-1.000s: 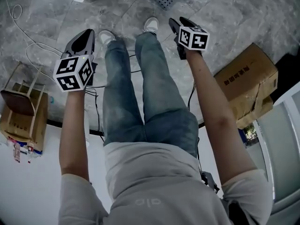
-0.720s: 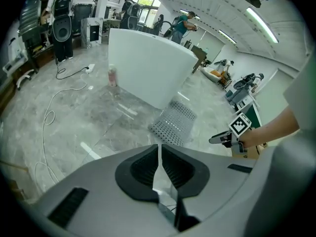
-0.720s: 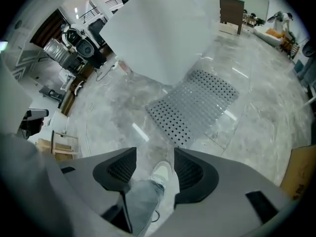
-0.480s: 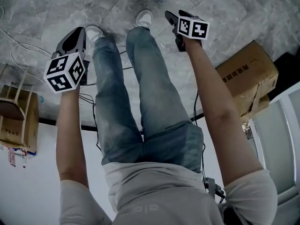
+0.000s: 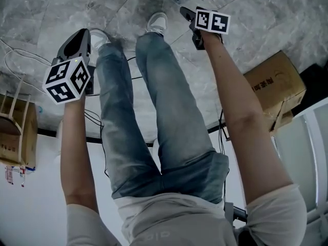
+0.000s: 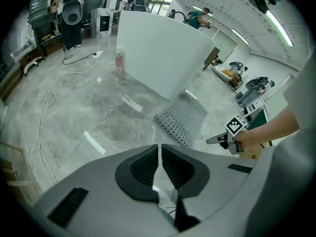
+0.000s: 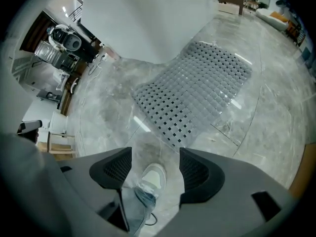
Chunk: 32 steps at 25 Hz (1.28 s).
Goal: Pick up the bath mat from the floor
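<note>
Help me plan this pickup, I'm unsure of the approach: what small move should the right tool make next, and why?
Probably lower the right tool forward toward the near edge of the bath mat. The mat lies flat on the floor ahead, untouched, and the tool's jaws are opening with nothing between them.

The left arm (image 5: 74,147) and the right arm (image 5: 241,111) both reach out and down, one on each side of the legs (image 5: 154,101). The left gripper (image 5: 79,35) has its two jaws pressed together with nothing in them. The right gripper (image 5: 185,12) is opening its jaws wide, and it holds nothing.
</note>
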Tool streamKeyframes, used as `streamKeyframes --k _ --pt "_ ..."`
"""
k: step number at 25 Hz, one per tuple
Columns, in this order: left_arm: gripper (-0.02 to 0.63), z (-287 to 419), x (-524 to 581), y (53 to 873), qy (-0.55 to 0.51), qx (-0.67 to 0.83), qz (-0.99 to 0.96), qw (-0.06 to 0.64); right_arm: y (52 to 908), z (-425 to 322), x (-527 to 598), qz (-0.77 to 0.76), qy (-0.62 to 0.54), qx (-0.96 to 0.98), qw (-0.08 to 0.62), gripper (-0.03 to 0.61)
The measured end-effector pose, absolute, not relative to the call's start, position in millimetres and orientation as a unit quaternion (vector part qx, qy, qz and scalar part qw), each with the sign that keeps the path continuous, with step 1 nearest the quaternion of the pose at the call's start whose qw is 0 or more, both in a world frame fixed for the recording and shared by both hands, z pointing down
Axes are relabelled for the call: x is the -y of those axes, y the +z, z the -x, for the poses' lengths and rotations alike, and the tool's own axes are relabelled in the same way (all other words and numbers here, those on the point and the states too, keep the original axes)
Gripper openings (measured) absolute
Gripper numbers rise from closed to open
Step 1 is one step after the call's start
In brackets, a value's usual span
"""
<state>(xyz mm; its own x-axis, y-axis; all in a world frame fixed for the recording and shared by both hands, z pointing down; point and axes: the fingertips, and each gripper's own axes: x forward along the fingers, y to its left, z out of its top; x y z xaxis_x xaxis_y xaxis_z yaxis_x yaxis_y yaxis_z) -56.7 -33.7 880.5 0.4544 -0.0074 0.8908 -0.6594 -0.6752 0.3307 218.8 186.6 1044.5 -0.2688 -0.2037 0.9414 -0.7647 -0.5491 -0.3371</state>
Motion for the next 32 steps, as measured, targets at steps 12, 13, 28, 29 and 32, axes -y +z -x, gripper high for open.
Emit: streamKeyframes --k 12,13,28,29,32 --pt "0.018 45 35 960 0.475 0.226 -0.775 0.351 1147 -225 -198 -0.563 0.691 0.408 0.200 0.331" --pt "0.018 44 35 966 0.476 0.225 -0.775 0.350 1155 -226 -199 -0.564 0.691 0.406 0.199 0.331" --pt "0.018 26 49 1031 0.497 0.214 -0.774 0.327 1248 -233 -213 -0.573 0.724 0.361 0.132 0.357" --pt "0.018 25 47 1033 0.501 0.212 -0.773 0.325 1250 -234 -212 -0.577 0.723 0.359 0.123 0.356" --pt "0.018 23 42 1037 0.510 0.205 -0.773 0.316 1255 -234 -207 -0.586 0.722 0.356 0.091 0.357"
